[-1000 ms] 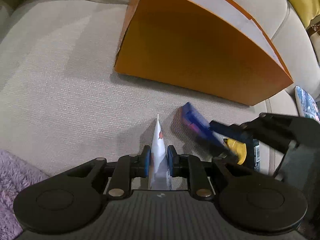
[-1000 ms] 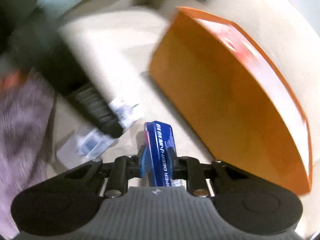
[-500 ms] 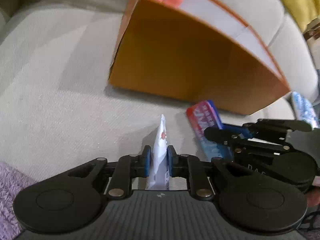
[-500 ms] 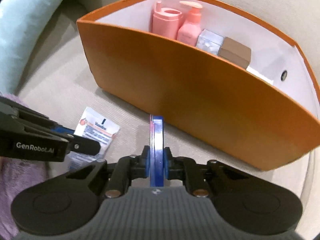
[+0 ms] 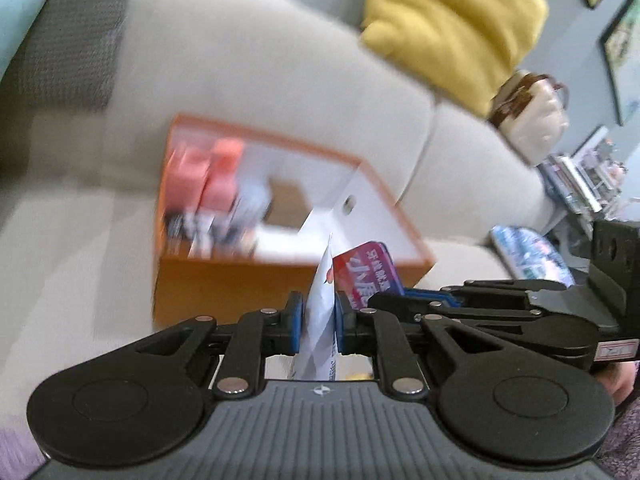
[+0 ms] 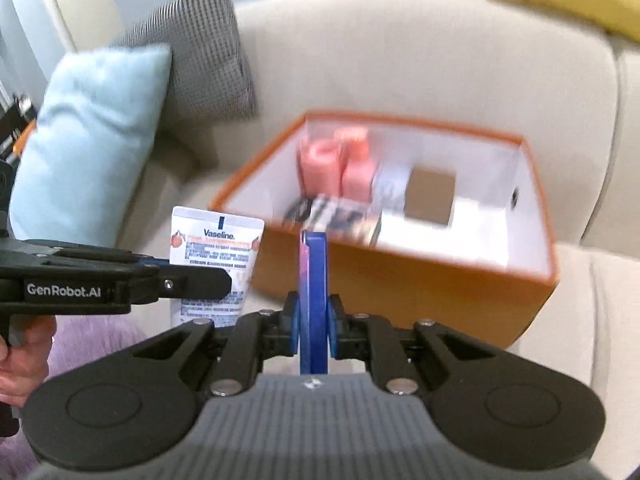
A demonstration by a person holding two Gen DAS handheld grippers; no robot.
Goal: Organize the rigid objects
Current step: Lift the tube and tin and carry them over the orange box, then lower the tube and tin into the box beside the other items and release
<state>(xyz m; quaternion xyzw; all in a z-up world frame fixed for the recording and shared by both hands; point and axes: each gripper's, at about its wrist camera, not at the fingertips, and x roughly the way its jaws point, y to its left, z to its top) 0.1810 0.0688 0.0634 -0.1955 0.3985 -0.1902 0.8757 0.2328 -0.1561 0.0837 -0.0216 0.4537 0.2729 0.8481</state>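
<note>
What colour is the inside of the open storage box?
White inside, orange outside; right wrist view shows best.

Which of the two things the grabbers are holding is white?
The Vaseline tube, pinched in the left gripper, is white. The other one, the flat pack in the right gripper, is dark blue.

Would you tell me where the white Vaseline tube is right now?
The white Vaseline tube is clamped in the left hand-held gripper, raised before the orange storage box, left of the blue packet.
</note>
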